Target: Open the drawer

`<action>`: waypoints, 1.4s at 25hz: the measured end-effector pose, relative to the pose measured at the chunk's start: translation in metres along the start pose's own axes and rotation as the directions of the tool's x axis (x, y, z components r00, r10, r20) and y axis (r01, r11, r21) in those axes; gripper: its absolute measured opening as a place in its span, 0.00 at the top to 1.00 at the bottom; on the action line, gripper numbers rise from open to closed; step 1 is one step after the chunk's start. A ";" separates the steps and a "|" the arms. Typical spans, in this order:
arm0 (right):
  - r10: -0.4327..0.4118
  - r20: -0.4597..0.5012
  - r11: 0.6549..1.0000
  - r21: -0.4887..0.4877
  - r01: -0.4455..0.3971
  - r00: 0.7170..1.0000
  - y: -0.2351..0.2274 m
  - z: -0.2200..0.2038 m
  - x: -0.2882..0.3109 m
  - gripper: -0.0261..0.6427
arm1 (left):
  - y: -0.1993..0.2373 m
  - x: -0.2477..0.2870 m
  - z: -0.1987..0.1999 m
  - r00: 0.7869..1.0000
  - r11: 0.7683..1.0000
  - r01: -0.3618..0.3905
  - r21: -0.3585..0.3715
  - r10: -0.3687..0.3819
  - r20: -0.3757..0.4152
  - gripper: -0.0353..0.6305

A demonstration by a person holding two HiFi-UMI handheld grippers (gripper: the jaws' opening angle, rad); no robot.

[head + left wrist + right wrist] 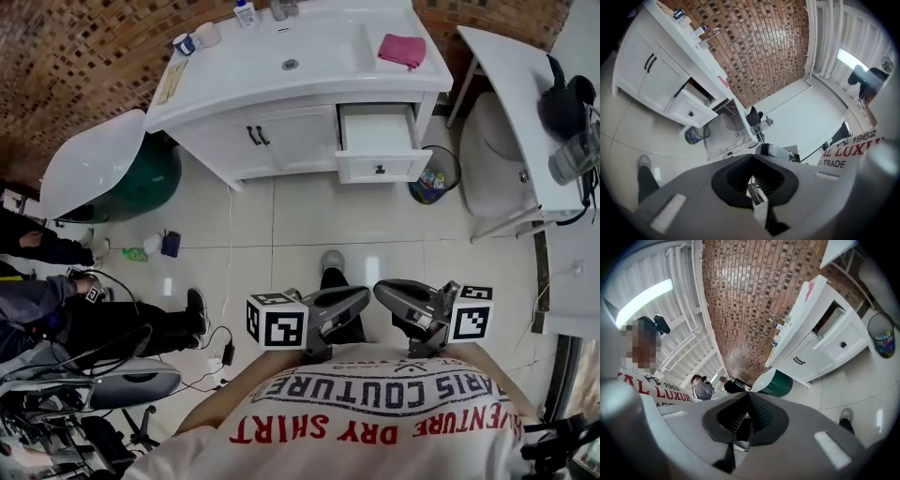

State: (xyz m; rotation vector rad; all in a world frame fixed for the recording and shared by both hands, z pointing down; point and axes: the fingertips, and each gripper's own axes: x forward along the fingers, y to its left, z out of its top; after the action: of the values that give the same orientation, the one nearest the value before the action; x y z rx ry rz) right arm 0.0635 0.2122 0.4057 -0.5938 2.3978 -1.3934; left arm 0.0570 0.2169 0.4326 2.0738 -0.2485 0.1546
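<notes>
The left gripper (361,300) and right gripper (382,291) are recorded at lower centre with fingers together, nothing held or touched; the drawer (380,142), standing pulled out of the white vanity (281,89), is noted well apart, upper centre-right.

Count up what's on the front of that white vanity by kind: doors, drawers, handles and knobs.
cabinet doors: 2
black bar handles: 2
open drawer: 1
black drawer knob: 1
Total: 6
</notes>
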 end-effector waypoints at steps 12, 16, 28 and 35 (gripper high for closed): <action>-0.016 0.086 1.000 -0.025 0.018 0.996 0.104 -0.056 -0.061 0.95 | -0.101 -0.048 -0.067 0.998 1.000 -0.019 0.003 0.019 0.053 0.97; -0.037 0.099 0.997 -0.063 0.044 0.994 0.125 -0.059 -0.055 0.95 | -0.123 -0.058 -0.067 0.997 0.997 0.014 0.074 -0.020 0.072 0.97; -0.052 0.085 0.995 -0.083 0.059 0.995 0.162 -0.084 0.003 0.95 | -0.124 -0.136 -0.051 0.990 0.996 0.085 0.033 -0.088 0.109 0.97; -0.053 0.070 0.994 -0.093 0.059 0.996 0.173 -0.077 0.013 0.95 | -0.143 -0.142 -0.040 0.984 0.989 0.123 0.079 -0.132 0.119 0.97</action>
State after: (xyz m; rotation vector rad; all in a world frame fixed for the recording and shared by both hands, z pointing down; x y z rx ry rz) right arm -0.0175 0.3398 0.2913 -0.7257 2.4220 -1.2653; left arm -0.0466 0.3362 0.3018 2.1663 -0.1869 -0.0446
